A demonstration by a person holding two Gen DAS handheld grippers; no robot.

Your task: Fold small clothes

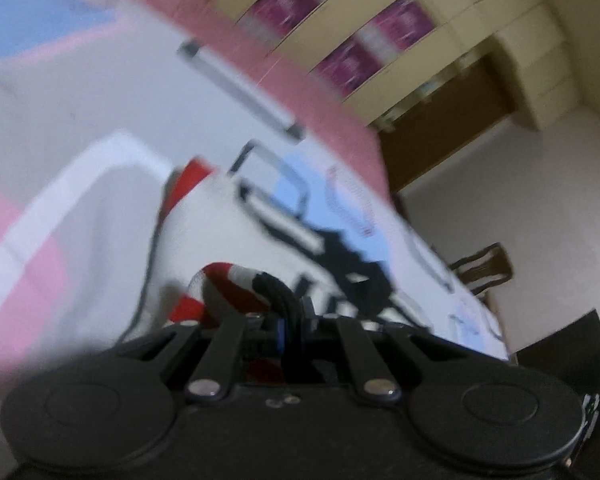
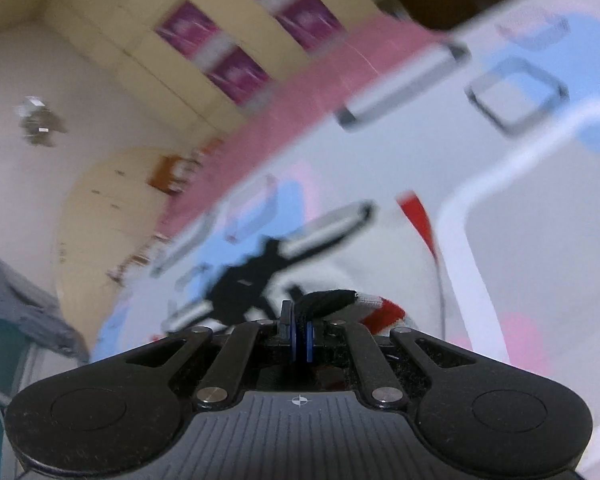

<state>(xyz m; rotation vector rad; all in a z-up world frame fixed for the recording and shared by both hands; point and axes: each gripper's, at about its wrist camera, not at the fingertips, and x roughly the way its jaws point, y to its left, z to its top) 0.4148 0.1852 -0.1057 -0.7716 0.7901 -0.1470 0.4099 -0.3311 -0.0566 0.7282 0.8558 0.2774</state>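
A small white garment (image 1: 228, 232) with red trim and a black print lies on a patterned bed sheet (image 1: 80, 92). My left gripper (image 1: 290, 316) is shut on a bunched red, white and black edge of the garment (image 1: 236, 284). The garment also shows in the right wrist view (image 2: 364, 256). My right gripper (image 2: 299, 326) is shut on another black and red edge of it (image 2: 340, 300). Both views are blurred by motion.
The sheet (image 2: 520, 240) has pink, blue and white patches and a pink border (image 1: 300, 80). Behind it stand cream cabinets with purple panels (image 1: 380, 20). A wooden chair (image 1: 484, 268) stands past the bed's right edge. Grey cloth (image 2: 16, 300) hangs at far left.
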